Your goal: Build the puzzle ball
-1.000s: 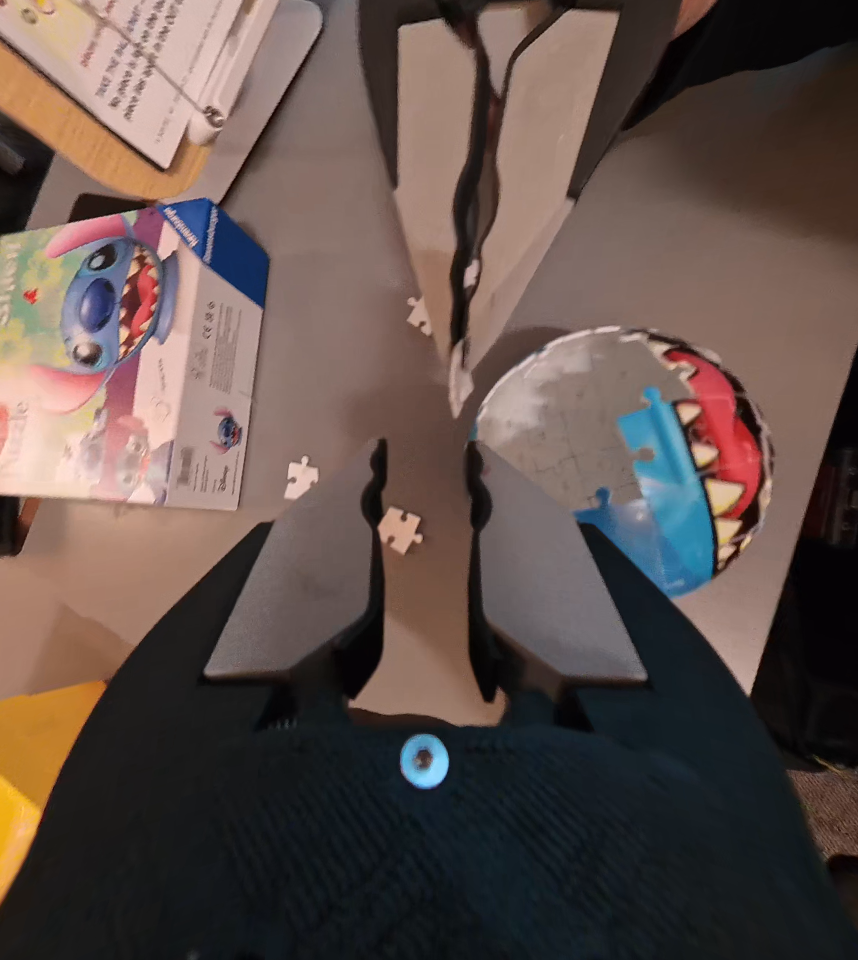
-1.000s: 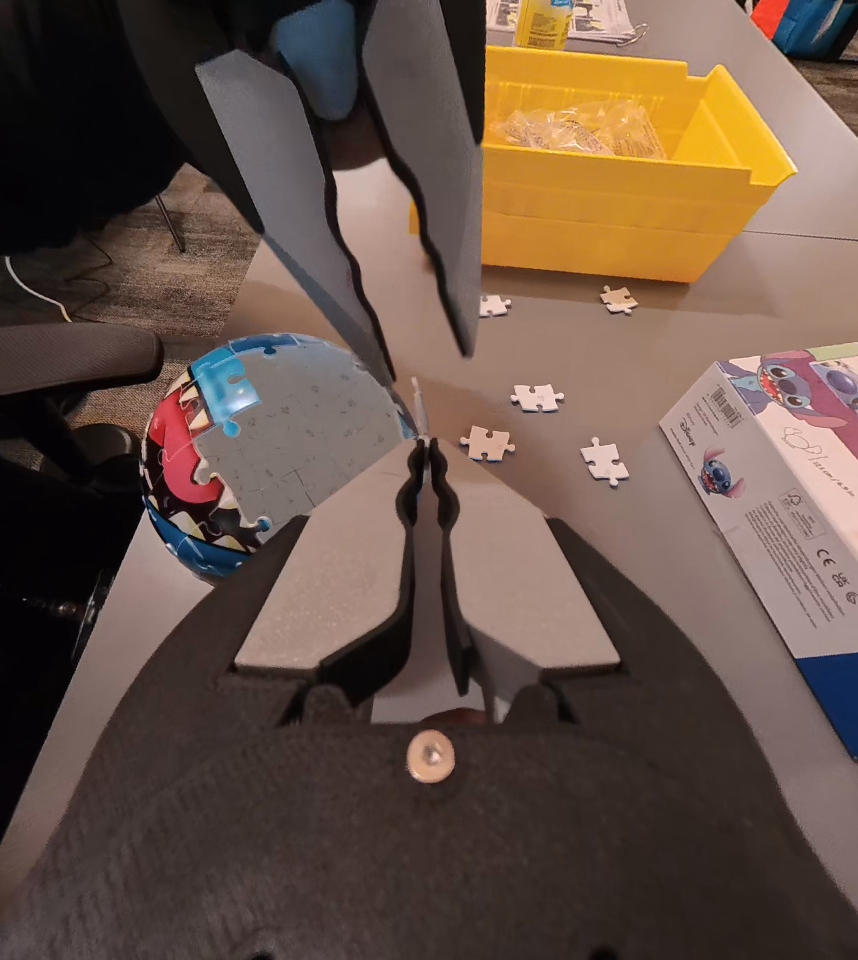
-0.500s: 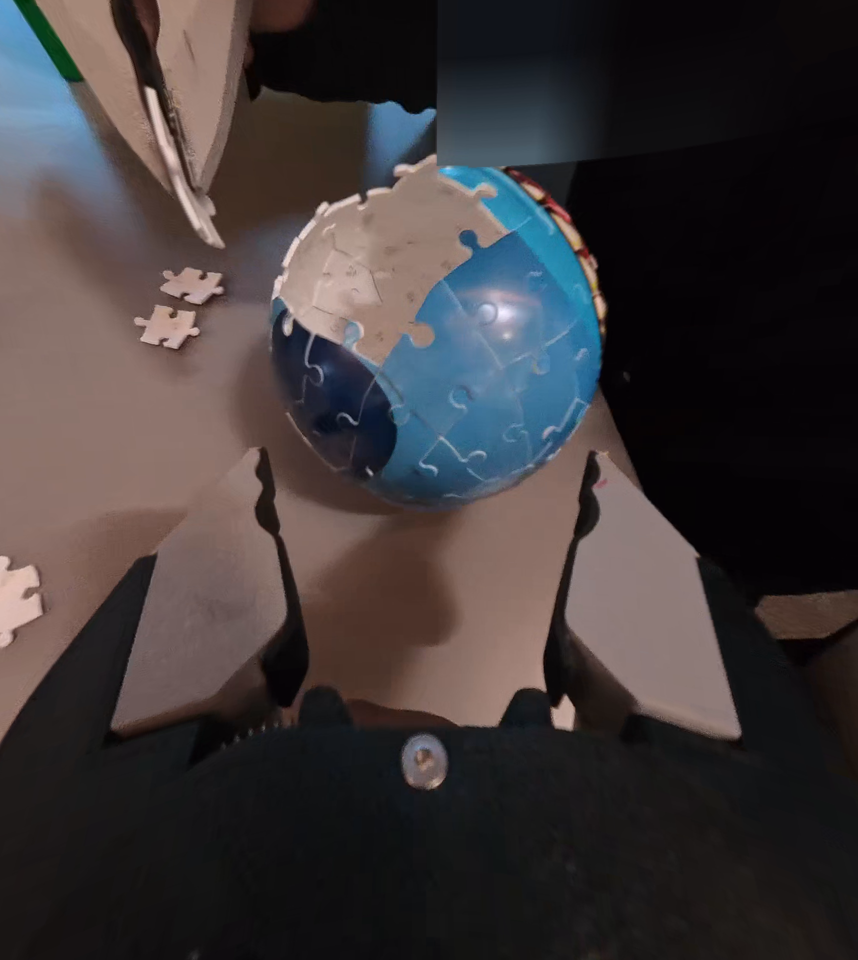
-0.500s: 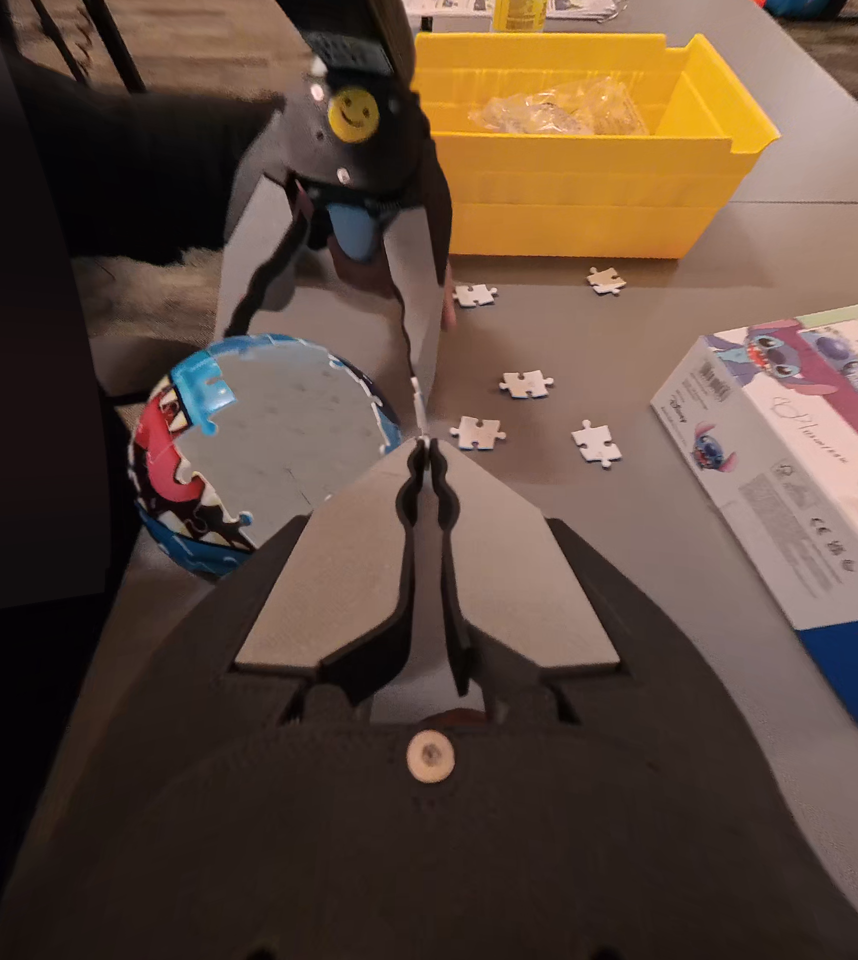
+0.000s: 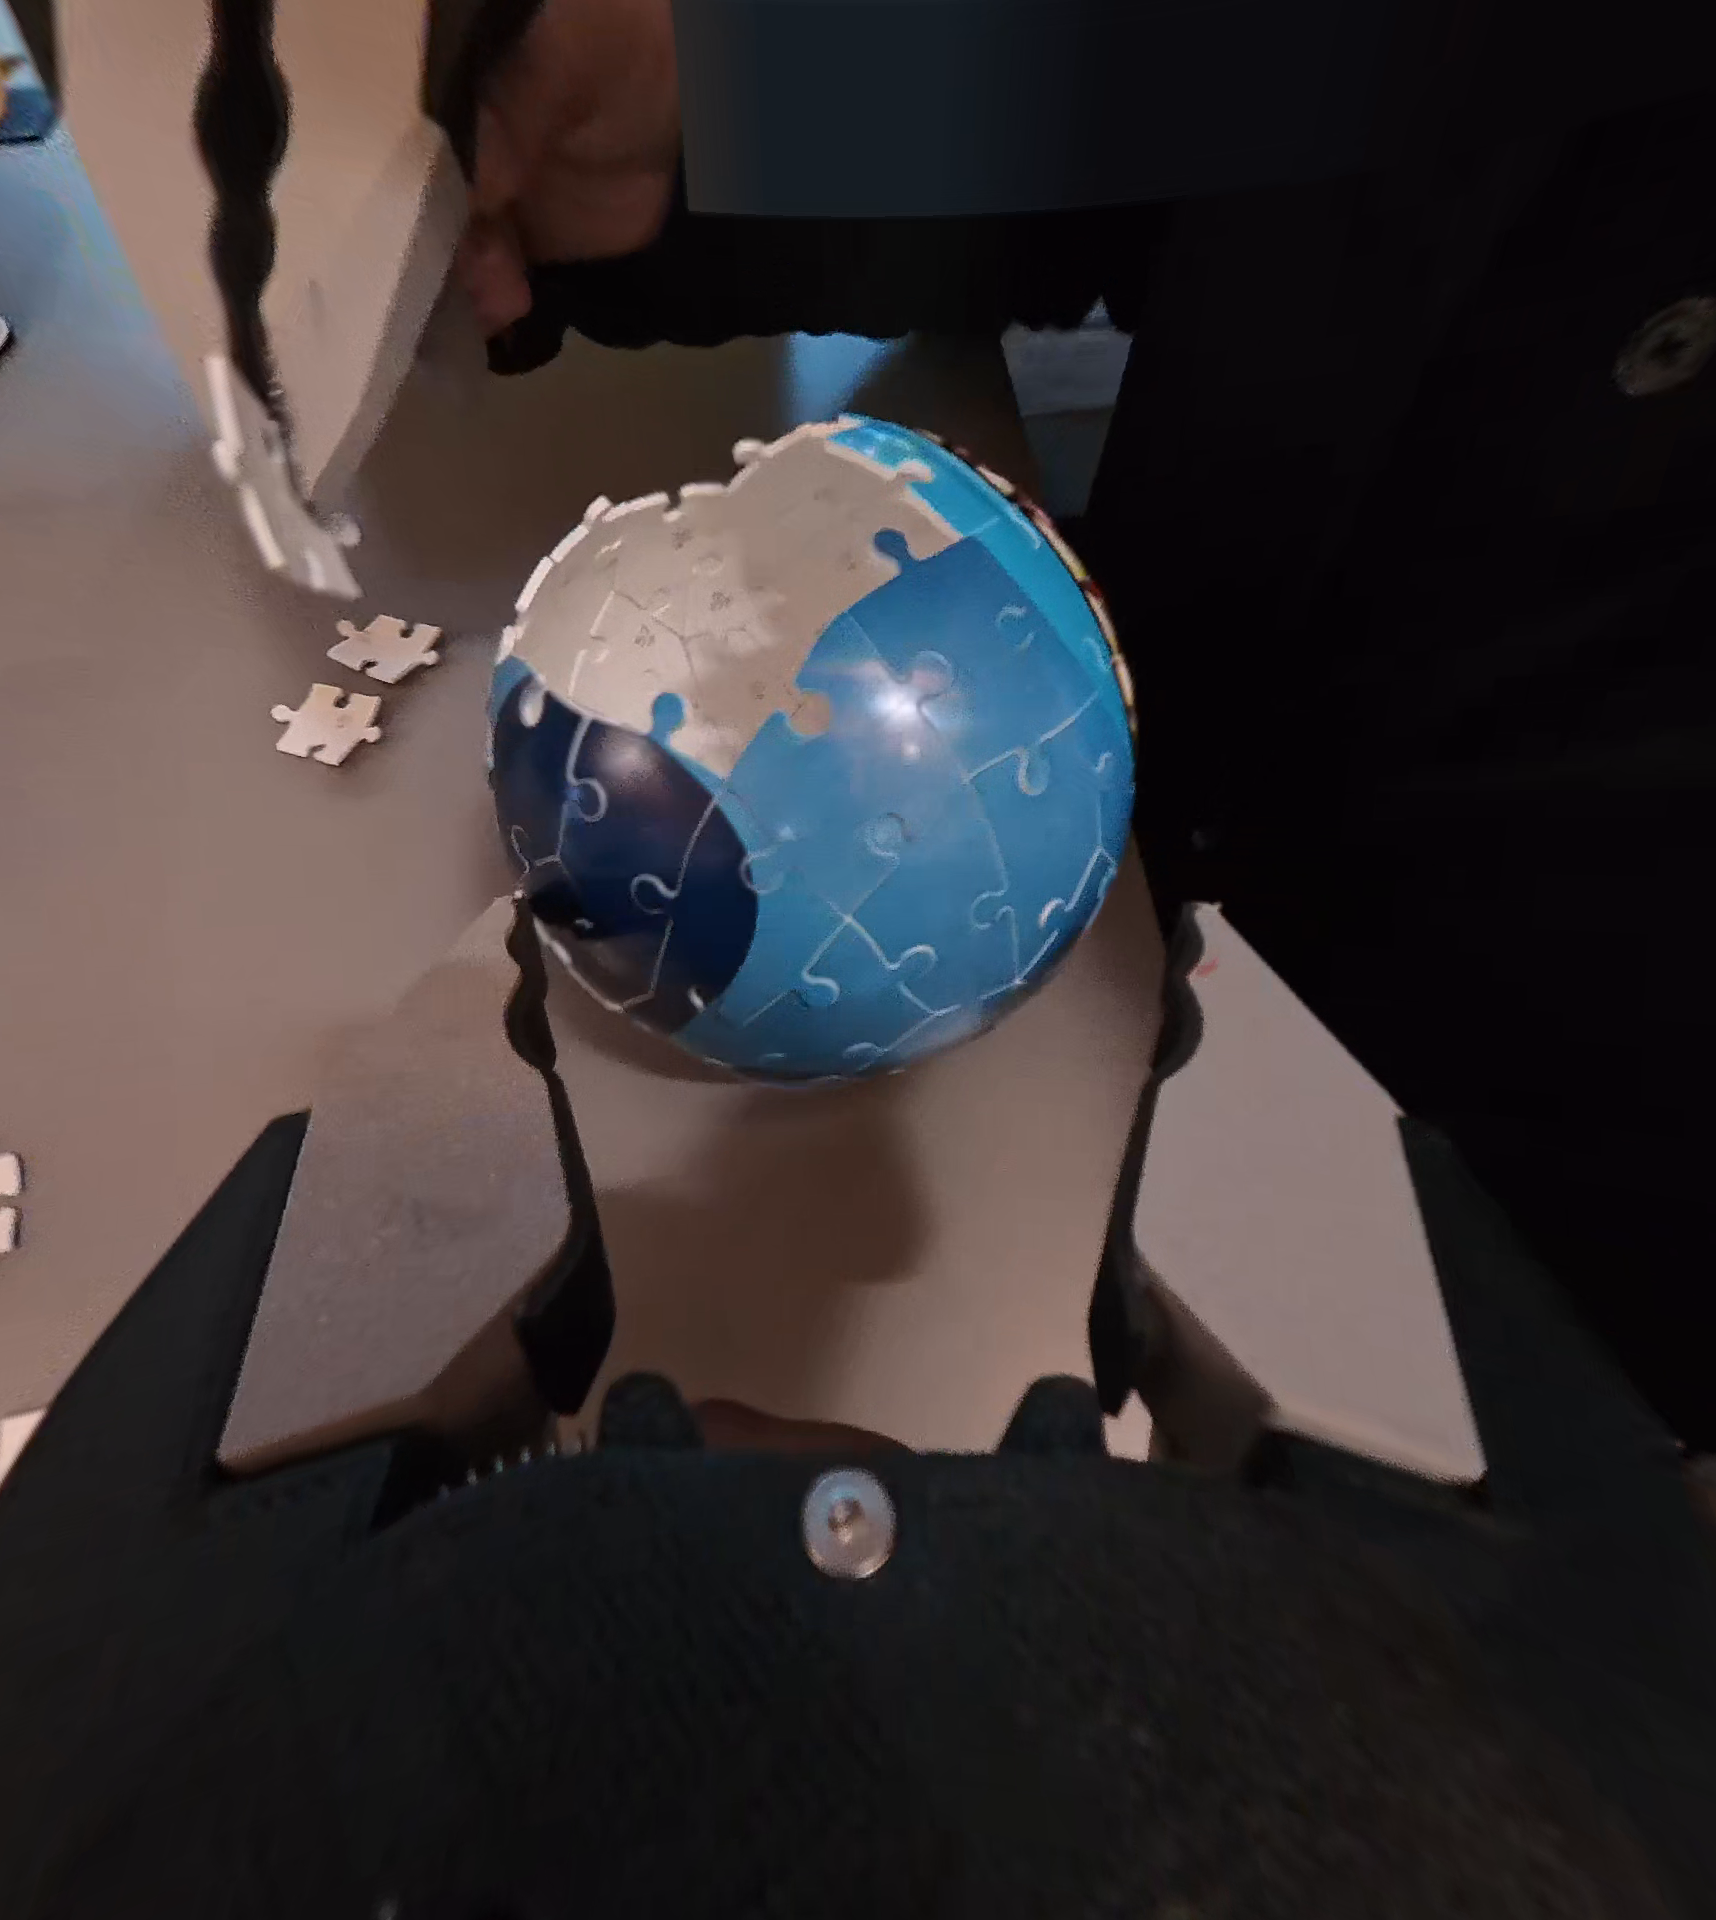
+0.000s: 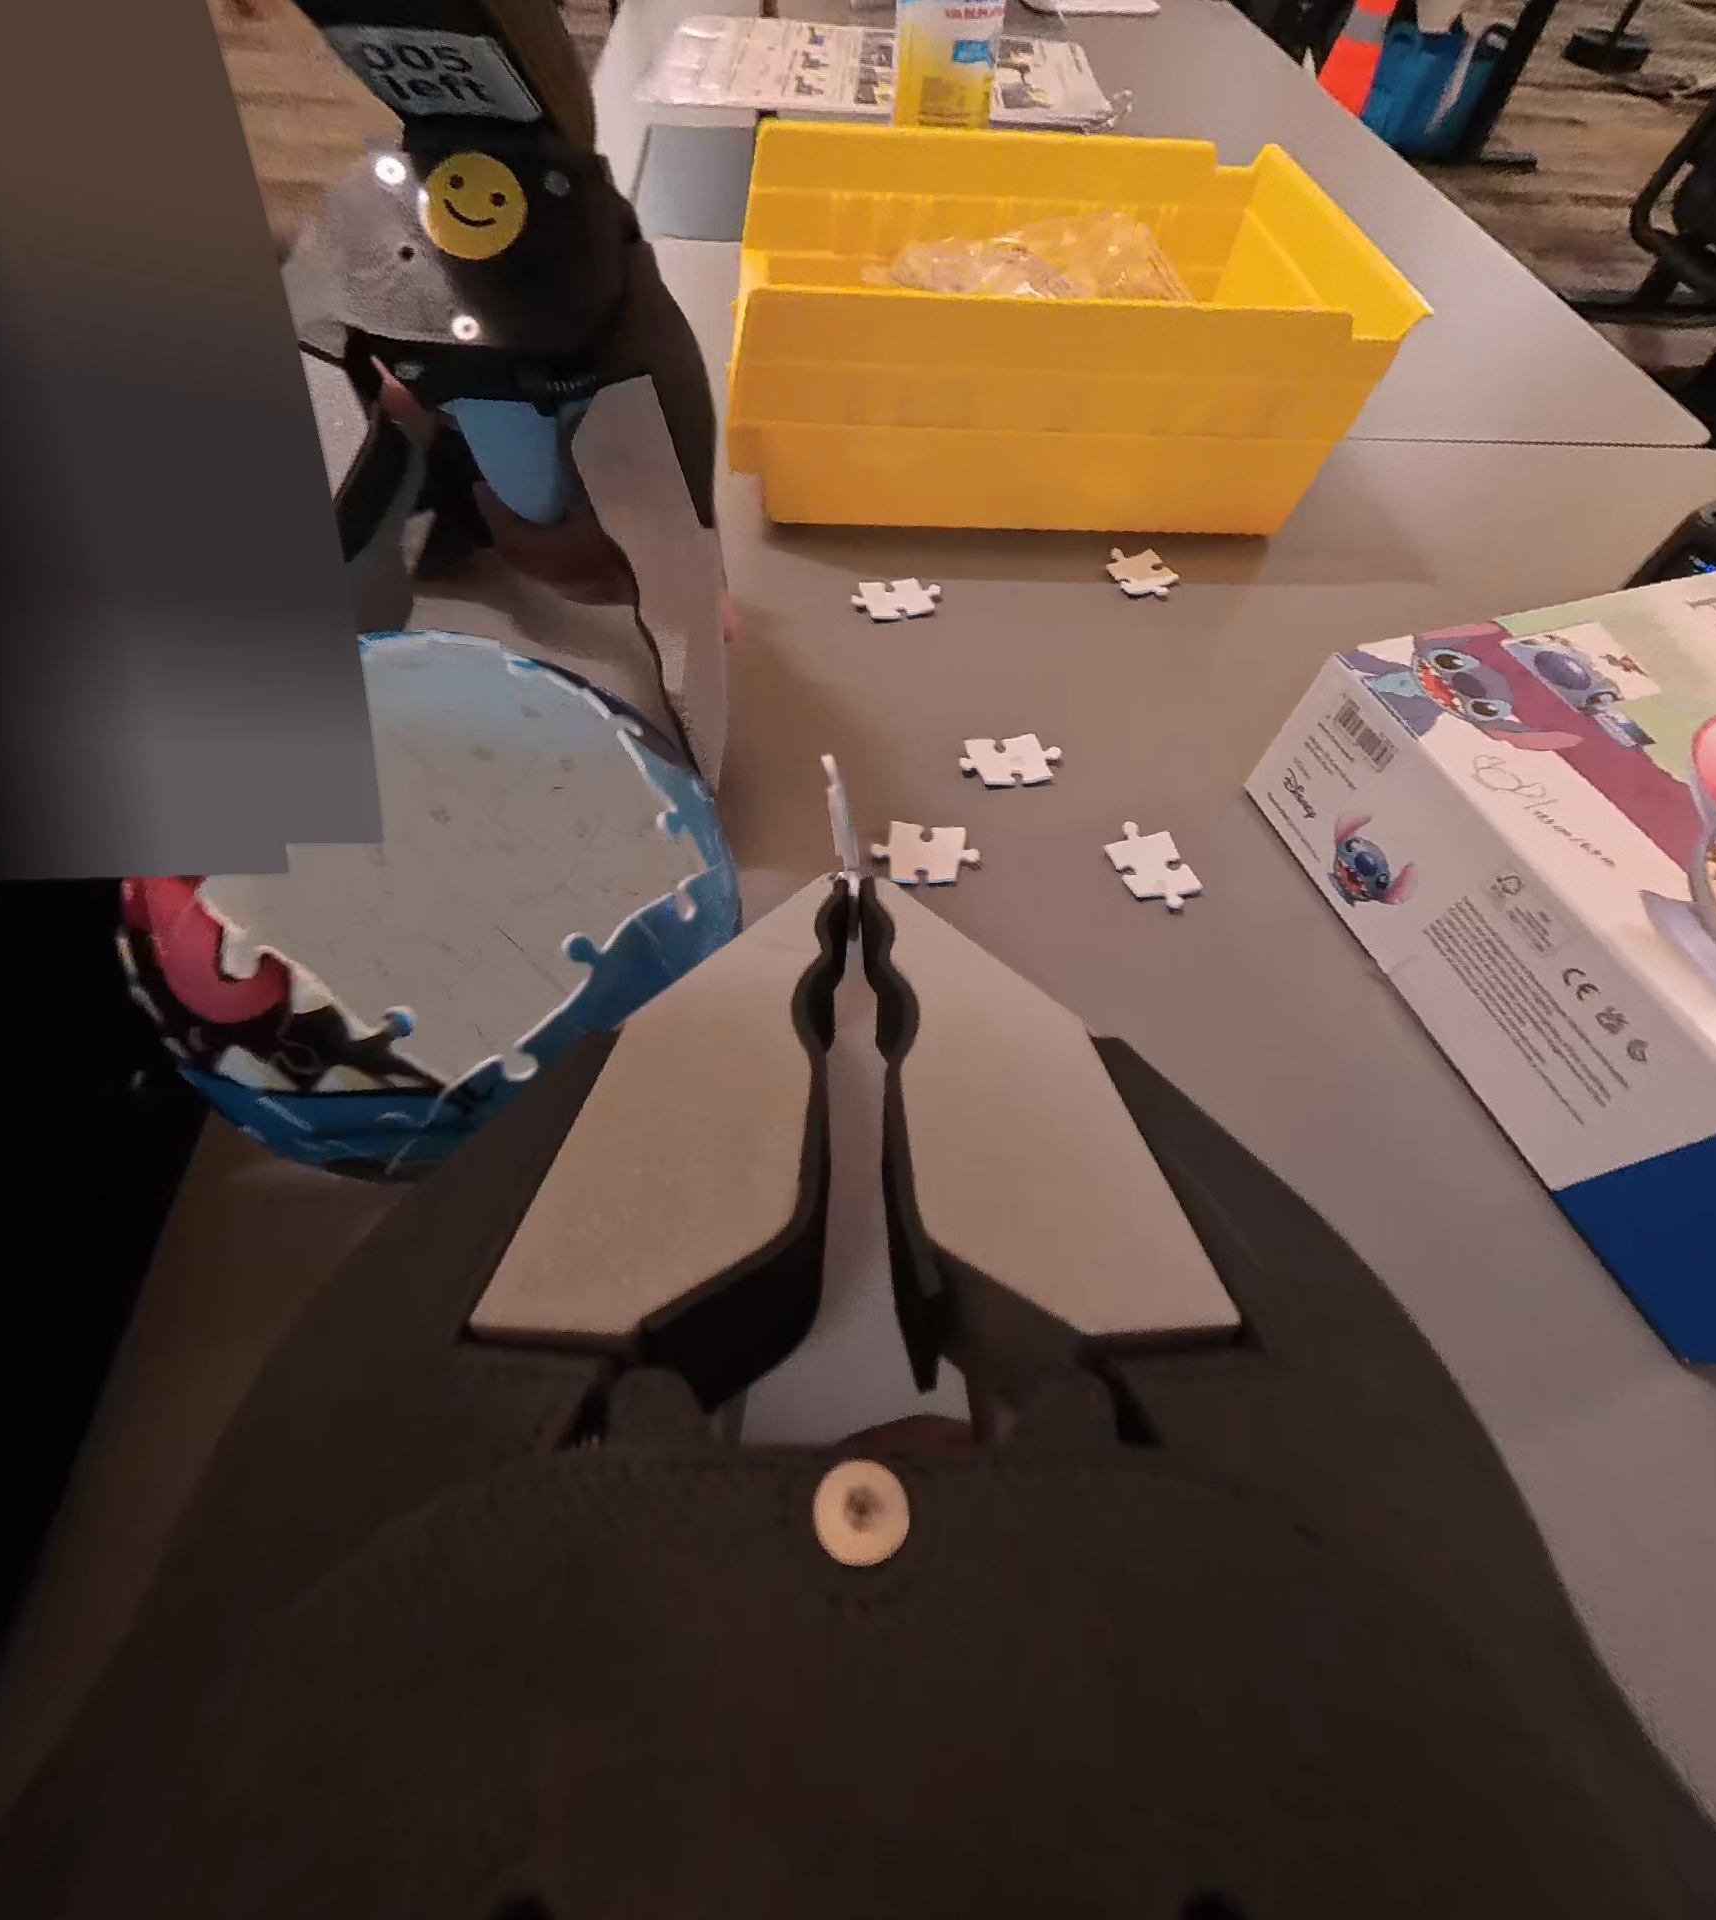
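The partly built blue puzzle ball (image 5: 833, 790) rests on the grey table near its edge, open top showing white piece backs; it also shows in the right wrist view (image 6: 438, 904). My left gripper (image 5: 849, 925) is open wide, its fingertips level with the ball's near sides, not touching. My right gripper (image 6: 849, 894) is shut on a puzzle piece (image 6: 838, 816) held upright, just right of the ball. In the left wrist view the right gripper (image 5: 298, 540) hangs at the far left with the piece (image 5: 262, 488). Loose pieces (image 6: 1010, 758) lie on the table.
A yellow bin (image 6: 1051, 343) with plastic bags stands at the back. The puzzle box (image 6: 1581, 914) lies on the right. More loose pieces (image 5: 355, 686) lie left of the ball. The table edge runs close beside the ball on its far side.
My left gripper has opened wide and swung round to face the ball, then moved closer to it. The right gripper stays shut on its piece, almost still.
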The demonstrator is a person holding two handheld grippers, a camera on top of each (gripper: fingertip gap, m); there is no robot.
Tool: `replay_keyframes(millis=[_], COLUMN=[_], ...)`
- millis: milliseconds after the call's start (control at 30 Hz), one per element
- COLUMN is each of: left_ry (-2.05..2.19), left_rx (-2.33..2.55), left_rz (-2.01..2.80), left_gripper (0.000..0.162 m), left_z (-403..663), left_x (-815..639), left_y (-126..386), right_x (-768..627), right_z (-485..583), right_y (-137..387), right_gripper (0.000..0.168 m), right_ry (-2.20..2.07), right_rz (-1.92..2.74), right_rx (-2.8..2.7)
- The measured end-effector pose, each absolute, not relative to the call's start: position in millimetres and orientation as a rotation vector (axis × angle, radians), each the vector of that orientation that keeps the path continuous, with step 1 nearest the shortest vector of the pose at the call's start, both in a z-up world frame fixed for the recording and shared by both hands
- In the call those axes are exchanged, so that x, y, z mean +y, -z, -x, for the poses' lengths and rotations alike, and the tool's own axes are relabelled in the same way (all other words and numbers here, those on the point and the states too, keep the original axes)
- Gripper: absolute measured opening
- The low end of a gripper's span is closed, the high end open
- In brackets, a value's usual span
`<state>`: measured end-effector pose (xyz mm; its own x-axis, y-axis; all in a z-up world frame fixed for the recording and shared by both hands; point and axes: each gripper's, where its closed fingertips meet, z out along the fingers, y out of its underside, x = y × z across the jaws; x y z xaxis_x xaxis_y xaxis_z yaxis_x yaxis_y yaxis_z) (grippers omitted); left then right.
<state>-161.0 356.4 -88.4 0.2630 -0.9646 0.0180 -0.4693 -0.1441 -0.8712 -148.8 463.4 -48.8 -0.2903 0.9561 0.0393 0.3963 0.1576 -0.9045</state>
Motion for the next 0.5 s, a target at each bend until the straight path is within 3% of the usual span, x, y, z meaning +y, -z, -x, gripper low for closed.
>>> replay_keyframes(millis=[200, 333, 467, 500], left_ry=[0.739, 0.82, 0.922, 0.919], left_rx=[1.248, 1.292, 1.369, 1.387], left_rz=[1.725, 1.751, 1.719, 1.707], left_gripper=[0.112, 0.124, 0.112, 0.116], left_z=[173.1, 172.9, 164.0, 162.4], left_x=[366.3, 381.0, 370.5, 365.3], left_y=[86.7, 97.8, 98.7, 98.3], right_x=[450.7, 442.9, 439.8, 439.2], right_z=[147.5, 153.2, 153.3, 153.4], right_y=[48.9, 39.3, 34.3, 34.6], right_gripper=[0.0, 0.0, 0.0, 0.0], right_ry=[-1.142, -1.134, -1.092, -1.074], right_rz=[1.264, 1.14, 1.012, 0.989], right_rx=[-1.775, -1.764, -1.761, -1.772])
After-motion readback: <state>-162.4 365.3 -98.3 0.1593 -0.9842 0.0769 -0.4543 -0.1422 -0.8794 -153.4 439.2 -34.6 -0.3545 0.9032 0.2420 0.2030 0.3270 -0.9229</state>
